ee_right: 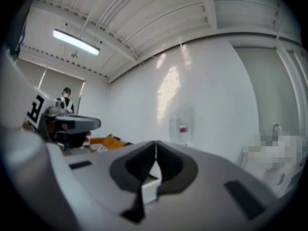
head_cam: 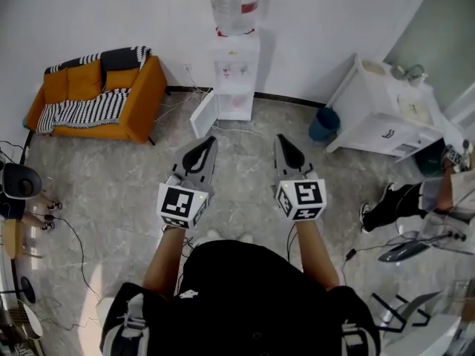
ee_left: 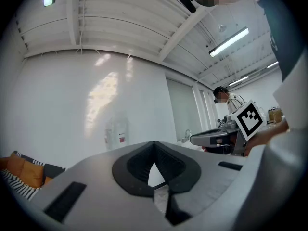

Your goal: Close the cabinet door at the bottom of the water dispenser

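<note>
The white water dispenser stands against the far wall with a clear bottle on top. Its bottom cabinet door hangs open, swung out to the left. My left gripper and right gripper are held level side by side over the floor, well short of the dispenser and pointing toward it. Both are shut, tips together, with nothing held. The left gripper view shows its closed tips and the bottle beyond. In the right gripper view the closed tips frame the dispenser's white body.
An orange sofa with a striped blanket stands at the left wall. A blue bin and a white sink cabinet are right of the dispenser. A seated person is at the right edge. Cables trail over the floor at left.
</note>
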The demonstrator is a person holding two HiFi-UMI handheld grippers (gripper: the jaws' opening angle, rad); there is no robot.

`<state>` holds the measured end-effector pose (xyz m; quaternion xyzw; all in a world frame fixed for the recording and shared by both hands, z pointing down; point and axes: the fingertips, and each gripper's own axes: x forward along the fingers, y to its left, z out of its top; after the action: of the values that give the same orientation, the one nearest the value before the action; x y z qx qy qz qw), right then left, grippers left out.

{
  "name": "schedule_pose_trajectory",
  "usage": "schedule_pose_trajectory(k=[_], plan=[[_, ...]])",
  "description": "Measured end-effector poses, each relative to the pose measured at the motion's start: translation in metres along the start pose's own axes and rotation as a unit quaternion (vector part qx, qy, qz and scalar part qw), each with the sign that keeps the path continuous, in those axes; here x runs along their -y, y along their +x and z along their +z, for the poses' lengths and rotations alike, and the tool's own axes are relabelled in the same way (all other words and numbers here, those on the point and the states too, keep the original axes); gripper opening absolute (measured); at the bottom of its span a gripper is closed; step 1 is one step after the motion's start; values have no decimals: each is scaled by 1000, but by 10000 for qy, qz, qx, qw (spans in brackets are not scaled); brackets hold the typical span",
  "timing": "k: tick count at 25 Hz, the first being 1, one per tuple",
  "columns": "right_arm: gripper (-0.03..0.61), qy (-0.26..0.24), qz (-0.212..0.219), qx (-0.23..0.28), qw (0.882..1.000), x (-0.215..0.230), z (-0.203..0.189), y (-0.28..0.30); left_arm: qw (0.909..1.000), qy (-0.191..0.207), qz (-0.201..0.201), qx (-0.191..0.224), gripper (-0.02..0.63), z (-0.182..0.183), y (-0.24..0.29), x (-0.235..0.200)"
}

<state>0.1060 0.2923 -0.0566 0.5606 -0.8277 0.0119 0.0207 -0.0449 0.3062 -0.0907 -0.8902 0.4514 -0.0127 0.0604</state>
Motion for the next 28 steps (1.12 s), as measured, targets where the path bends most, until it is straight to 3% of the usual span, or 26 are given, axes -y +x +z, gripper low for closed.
schedule_pose_trajectory(k=[11,28], plan=[[34,50,231,-131,9996,17,-21,-8,9995,55,262,-165,9,-18,4,22],[34,-41,318,-236,9992,19,-32,40,9994,69,291,-191,9,-34,31,-13]])
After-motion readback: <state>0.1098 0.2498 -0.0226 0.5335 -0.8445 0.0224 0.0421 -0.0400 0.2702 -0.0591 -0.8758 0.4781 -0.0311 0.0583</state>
